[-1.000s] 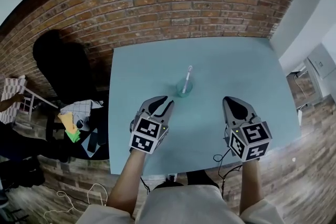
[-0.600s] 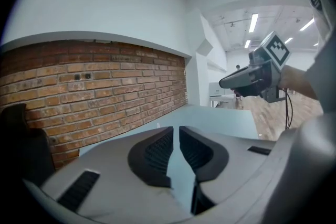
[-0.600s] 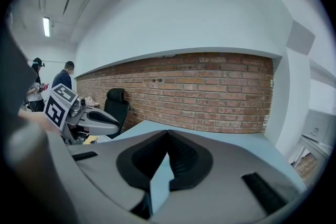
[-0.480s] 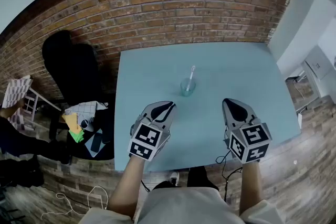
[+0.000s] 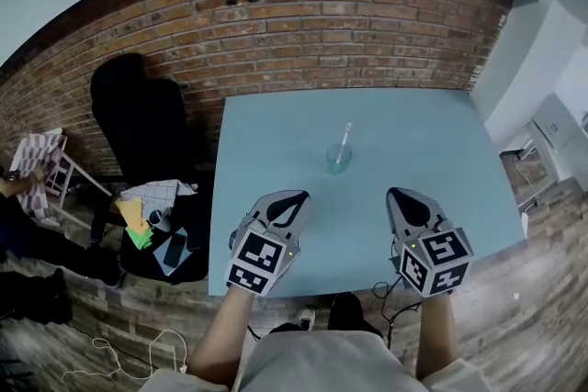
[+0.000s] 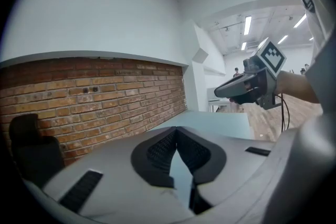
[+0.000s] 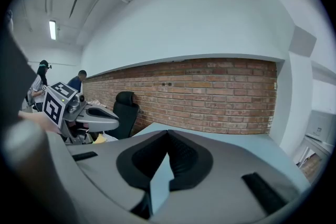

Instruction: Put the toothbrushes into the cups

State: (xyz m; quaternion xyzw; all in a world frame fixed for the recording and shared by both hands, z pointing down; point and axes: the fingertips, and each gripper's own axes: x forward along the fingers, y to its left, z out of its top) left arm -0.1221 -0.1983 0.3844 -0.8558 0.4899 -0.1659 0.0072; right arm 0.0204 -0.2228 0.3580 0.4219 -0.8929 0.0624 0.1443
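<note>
A clear cup (image 5: 338, 160) stands near the middle of the pale blue table (image 5: 413, 133), with a white toothbrush (image 5: 344, 140) leaning upright in it. My left gripper (image 5: 299, 196) hovers over the table's near edge, left of and nearer than the cup, its jaws shut with nothing between them. My right gripper (image 5: 401, 195) is at the same depth to the right, also shut and empty. The left gripper view shows its tips (image 6: 176, 131) meeting, and the right gripper view shows its own tips (image 7: 167, 134) meeting. Neither gripper view shows the cup.
A brick wall (image 5: 303, 23) runs behind the table. A black office chair (image 5: 138, 119) stands at the left, and a stool beside it holds cloths and small items (image 5: 147, 211). Cables lie on the wooden floor (image 5: 119, 349) at the lower left.
Both grippers drew back from the cup toward the table's near edge. The left gripper's jaws went from open to shut. The toothbrush stayed in the cup.
</note>
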